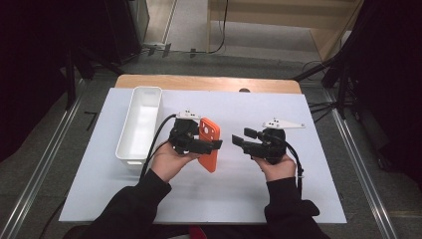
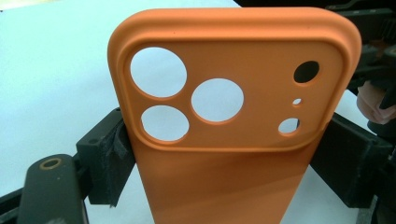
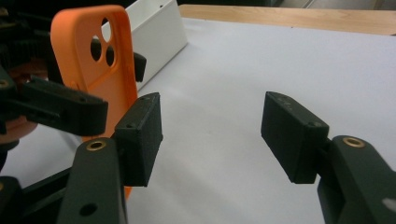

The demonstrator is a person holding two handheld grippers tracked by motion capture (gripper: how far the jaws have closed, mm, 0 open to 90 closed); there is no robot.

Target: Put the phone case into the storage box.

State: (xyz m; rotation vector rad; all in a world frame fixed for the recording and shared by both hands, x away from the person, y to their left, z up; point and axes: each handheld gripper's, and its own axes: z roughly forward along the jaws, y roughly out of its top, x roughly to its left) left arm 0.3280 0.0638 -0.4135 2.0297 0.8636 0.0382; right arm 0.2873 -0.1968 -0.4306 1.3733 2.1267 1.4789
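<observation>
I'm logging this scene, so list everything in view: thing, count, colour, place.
phone case: one, orange, clamped between the left gripper's jaws, above the sheet
bin: one, white, long, open-topped, on the sheet's left part
sheet: one, white, covering most of the table
table: one, light wood, its far edge bare beyond the sheet
left gripper: one, black, shut on the phone case
right gripper: one, black, jaws apart with nothing between them, facing the phone case
hands: two, in black sleeves, one holding each gripper
</observation>
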